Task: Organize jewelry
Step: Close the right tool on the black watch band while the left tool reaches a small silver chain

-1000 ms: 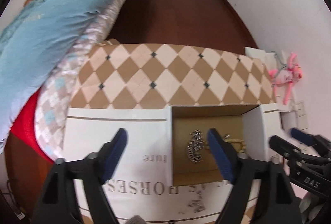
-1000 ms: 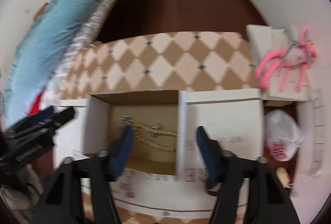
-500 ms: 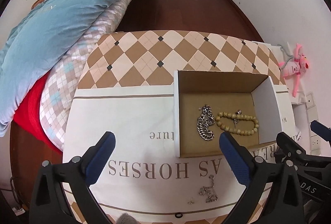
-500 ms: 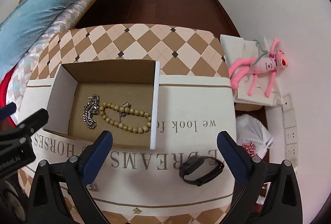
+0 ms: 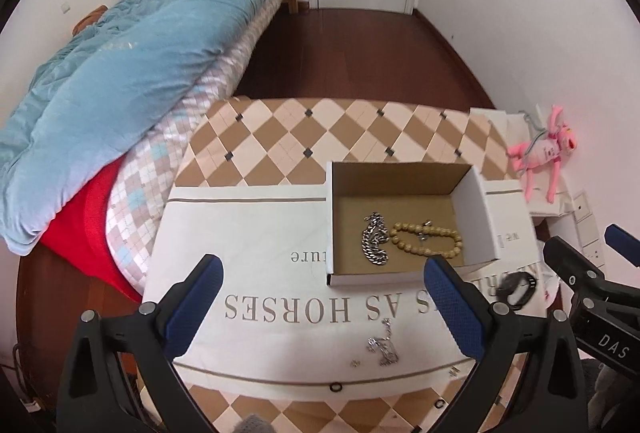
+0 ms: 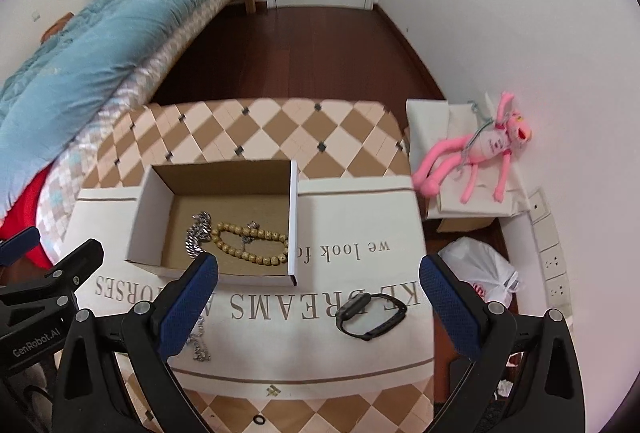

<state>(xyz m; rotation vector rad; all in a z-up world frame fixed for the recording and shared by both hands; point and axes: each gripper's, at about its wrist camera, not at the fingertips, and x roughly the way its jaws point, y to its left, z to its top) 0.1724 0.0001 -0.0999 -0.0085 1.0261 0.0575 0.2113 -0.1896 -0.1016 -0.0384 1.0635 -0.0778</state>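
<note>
An open cardboard box [image 5: 476, 209] [image 6: 146, 221] sits on a white printed cloth. In it lie a silver chain [image 5: 374, 239] [image 6: 196, 235] and a tan bead bracelet [image 5: 426, 239] [image 6: 252, 243]. A thin silver necklace [image 5: 382, 345] [image 6: 200, 347] lies on the cloth in front of the box. A black watch [image 6: 370, 315] [image 5: 518, 285] lies to the right. My left gripper [image 5: 320, 305] is open and empty, above the cloth's near part. My right gripper [image 6: 318, 305] is open and empty, raised near the watch.
The cloth covers a table with a checkered top [image 5: 340, 129]. A bed with a blue quilt [image 5: 112, 81] stands at the left. A pink plush toy [image 6: 480, 149] and a plastic bag [image 6: 480, 273] lie at the right by the wall. Small black rings [image 5: 335, 387] lie near the front edge.
Both grippers have drawn back and up from the box and opened wider. The necklace and the watch have come into view.
</note>
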